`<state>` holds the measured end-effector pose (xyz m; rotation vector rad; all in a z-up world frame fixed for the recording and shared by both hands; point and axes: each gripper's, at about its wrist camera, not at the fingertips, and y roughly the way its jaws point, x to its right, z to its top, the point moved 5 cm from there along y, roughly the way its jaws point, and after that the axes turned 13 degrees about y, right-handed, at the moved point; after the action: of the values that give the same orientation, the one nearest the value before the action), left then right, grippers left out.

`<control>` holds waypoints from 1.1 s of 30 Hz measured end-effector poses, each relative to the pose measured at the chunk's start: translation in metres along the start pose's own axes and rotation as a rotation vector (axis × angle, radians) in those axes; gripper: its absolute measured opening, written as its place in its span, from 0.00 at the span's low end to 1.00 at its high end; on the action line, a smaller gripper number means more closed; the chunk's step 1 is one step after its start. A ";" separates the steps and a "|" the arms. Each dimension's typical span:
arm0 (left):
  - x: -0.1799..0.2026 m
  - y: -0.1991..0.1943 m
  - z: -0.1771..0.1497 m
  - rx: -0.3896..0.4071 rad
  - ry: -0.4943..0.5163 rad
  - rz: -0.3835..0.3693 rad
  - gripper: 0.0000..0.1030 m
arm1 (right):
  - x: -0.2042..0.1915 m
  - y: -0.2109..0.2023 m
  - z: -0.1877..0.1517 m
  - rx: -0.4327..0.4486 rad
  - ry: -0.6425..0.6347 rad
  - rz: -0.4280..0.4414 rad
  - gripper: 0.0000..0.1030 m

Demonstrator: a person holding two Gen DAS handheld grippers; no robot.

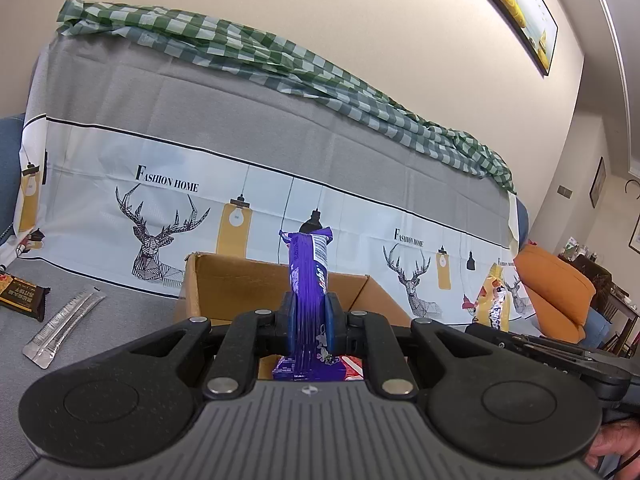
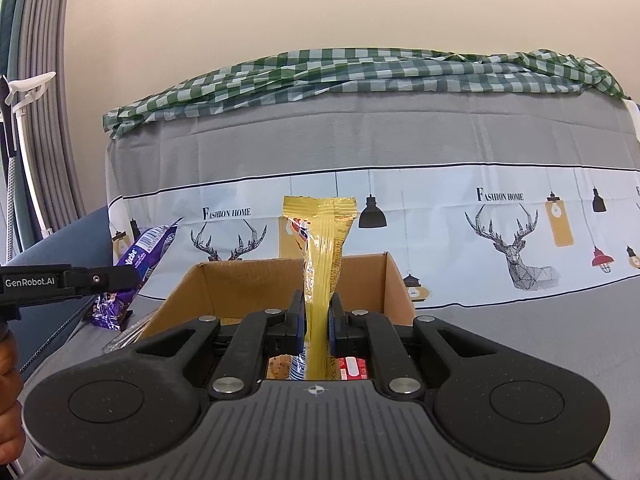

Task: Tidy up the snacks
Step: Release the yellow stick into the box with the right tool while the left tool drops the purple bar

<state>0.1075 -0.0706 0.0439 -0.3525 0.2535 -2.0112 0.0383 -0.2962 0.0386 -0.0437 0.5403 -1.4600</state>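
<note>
Snacks: some already lie in the cardboard box point(image 2: 224, 288).
Left hand-held gripper point(image 1: 308, 320): pinching purple packet point(image 1: 308, 268).
Right hand-held gripper point(image 2: 318, 320): pinching yellow packet point(image 2: 322, 248).
Left: brown bar point(image 1: 22, 296) and silver sachet point(image 1: 64, 324) outside the box.

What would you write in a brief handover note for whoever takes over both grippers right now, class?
Left gripper: shut on the purple snack pack, held upright over the cardboard box.
Right gripper: shut on the yellow snack pack, also upright over the box.
Done: some snacks already lie in the box, seen beneath both grippers.
Left: probably release both packs into the box, then fetch the brown snack bar and silver sachet lying on the grey cover left of the box.
</note>
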 end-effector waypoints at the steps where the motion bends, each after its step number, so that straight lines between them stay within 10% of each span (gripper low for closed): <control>1: 0.000 0.000 0.000 0.000 0.000 0.000 0.15 | 0.000 0.000 0.000 -0.002 -0.002 0.002 0.11; 5: 0.002 0.003 -0.001 -0.009 -0.012 -0.022 0.29 | -0.001 0.002 -0.002 -0.019 -0.006 0.007 0.12; 9: 0.005 0.003 -0.002 -0.011 -0.001 -0.014 0.41 | -0.005 0.003 -0.003 -0.017 -0.007 -0.015 0.56; 11: 0.004 0.002 -0.002 -0.011 -0.006 -0.007 0.45 | -0.007 0.003 -0.002 -0.006 -0.003 -0.017 0.60; 28: -0.060 -0.031 -0.008 -0.041 -0.129 0.076 0.49 | -0.077 0.027 -0.026 -0.038 0.054 -0.034 0.63; 33: -0.115 -0.047 -0.009 -0.060 -0.228 0.179 0.27 | -0.120 0.037 -0.037 -0.036 0.064 0.034 0.32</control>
<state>0.1141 0.0537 0.0349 -0.5732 0.1952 -1.7731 0.0569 -0.1672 0.0316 -0.0159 0.6170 -1.4223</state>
